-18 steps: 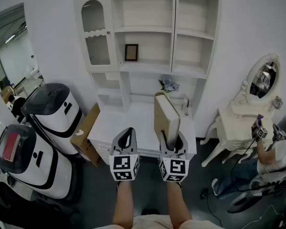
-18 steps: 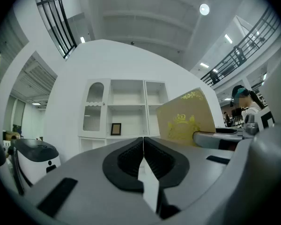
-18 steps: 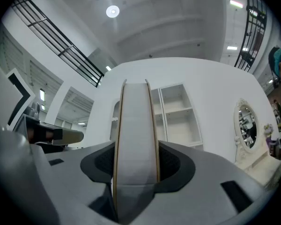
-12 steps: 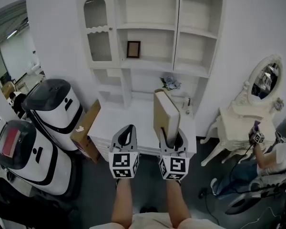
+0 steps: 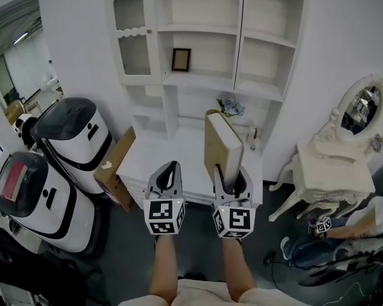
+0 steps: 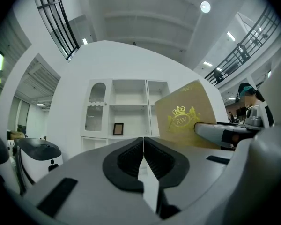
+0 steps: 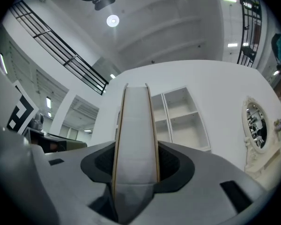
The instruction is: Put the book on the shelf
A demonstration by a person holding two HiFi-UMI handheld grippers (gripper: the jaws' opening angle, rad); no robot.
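A tan book with white page edges (image 5: 220, 146) stands upright in my right gripper (image 5: 232, 182), whose jaws are shut on its lower end. In the right gripper view the book's pages (image 7: 136, 139) fill the gap between the pads. The book's cover with a gold crest (image 6: 189, 116) shows in the left gripper view. My left gripper (image 5: 166, 178) is shut and holds nothing, level with the right one. The white shelf unit (image 5: 207, 37) rises behind the white desk (image 5: 153, 158), past both grippers.
A small framed picture (image 5: 181, 59) stands on a middle shelf, and flowers (image 5: 230, 107) sit on the desk's back. Two white robots (image 5: 70, 139) and a cardboard box (image 5: 115, 167) stand left. A white dressing table with oval mirror (image 5: 345, 152) is right, a person (image 5: 345, 231) sitting below it.
The view has tilted slightly, so the shelf unit sits higher and closer. Both grippers and the held book keep their places. The person at the right has lowered a hand.
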